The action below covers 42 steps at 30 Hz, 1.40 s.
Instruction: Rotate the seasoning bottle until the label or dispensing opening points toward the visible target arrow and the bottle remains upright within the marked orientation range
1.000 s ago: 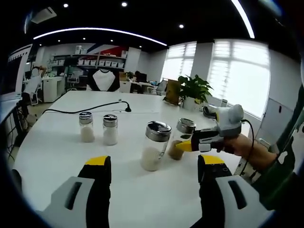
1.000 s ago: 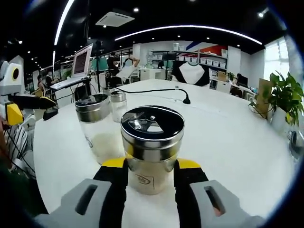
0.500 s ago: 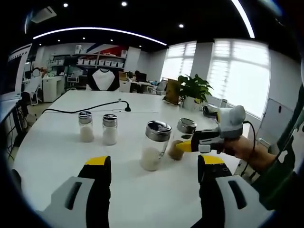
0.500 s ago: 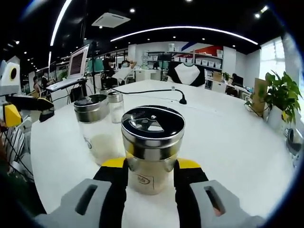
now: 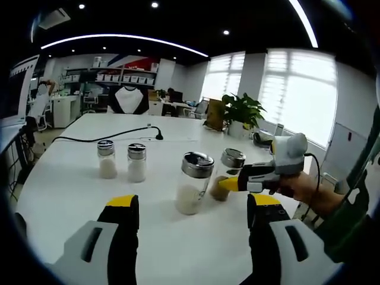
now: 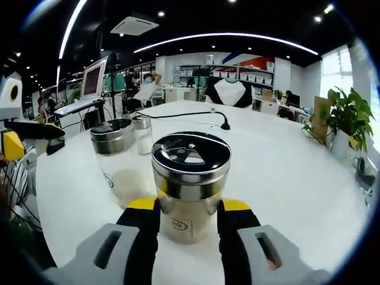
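In the right gripper view, my right gripper (image 6: 190, 205) is shut on a glass seasoning bottle (image 6: 189, 178) that stands upright, yellow pads on both sides of it. Its steel lid (image 6: 190, 155) has a dark top with a dispensing opening facing up. In the left gripper view the same bottle (image 5: 232, 159), with brownish contents, stands on the white table (image 5: 71, 196), and the right gripper (image 5: 230, 184) comes in from the right, held by a hand. My left gripper (image 5: 193, 203) hangs open above the table's near side, nothing between its jaws.
A larger bottle of white grains (image 5: 194, 181) stands just left of the held one. Two small shakers (image 5: 107, 159) (image 5: 136, 162) stand farther left. A black cable (image 5: 113, 135) crosses the far table. A potted plant (image 5: 242, 113) sits at the back right.
The right gripper view has swung slightly, so the neighbouring bottle and the room sit a little further left. The held bottle stays in the jaws. The left gripper has not moved.
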### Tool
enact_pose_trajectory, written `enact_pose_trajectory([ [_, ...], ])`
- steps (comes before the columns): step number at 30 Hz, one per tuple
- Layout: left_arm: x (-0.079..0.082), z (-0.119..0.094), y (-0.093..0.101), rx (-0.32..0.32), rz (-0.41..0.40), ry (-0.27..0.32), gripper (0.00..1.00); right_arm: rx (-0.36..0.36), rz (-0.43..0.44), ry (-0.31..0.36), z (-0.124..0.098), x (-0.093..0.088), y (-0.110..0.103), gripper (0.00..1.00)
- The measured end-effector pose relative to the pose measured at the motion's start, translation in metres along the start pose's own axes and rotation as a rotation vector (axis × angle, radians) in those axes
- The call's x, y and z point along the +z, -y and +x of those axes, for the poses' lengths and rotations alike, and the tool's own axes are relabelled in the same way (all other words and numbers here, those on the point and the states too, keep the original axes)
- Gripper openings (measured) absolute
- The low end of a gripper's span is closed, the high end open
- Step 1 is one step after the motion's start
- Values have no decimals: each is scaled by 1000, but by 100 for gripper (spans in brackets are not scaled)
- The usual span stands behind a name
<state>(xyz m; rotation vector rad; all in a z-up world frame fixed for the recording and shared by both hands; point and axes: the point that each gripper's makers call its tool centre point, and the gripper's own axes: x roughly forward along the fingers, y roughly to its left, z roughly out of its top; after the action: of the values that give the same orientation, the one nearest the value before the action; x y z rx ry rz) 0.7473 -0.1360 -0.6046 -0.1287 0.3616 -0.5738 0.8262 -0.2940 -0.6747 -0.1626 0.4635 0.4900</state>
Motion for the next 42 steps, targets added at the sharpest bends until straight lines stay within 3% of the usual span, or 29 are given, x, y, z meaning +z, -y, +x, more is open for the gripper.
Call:
enact_pose_trajectory([
  [3, 0, 0, 0, 2, -1, 0, 78, 3, -100, -23, 1, -2, 1, 40],
  [6, 0, -1, 0, 3, 1, 0, 78, 23, -43, -2, 0, -1, -4, 56],
  [16, -1, 1, 1, 0, -2, -1, 78, 17, 10, 31, -14, 6, -3, 60],
  [33, -2, 3, 5, -14, -5, 8, 78, -4, 86, 105, -57, 20, 6, 62],
  [36, -2, 3, 5, -14, -3, 10, 78, -8, 106, 160, -67, 27, 7, 62],
  [42, -4, 0, 6, -8, 0, 13, 78, -13, 102, 162, -80, 24, 13, 68],
])
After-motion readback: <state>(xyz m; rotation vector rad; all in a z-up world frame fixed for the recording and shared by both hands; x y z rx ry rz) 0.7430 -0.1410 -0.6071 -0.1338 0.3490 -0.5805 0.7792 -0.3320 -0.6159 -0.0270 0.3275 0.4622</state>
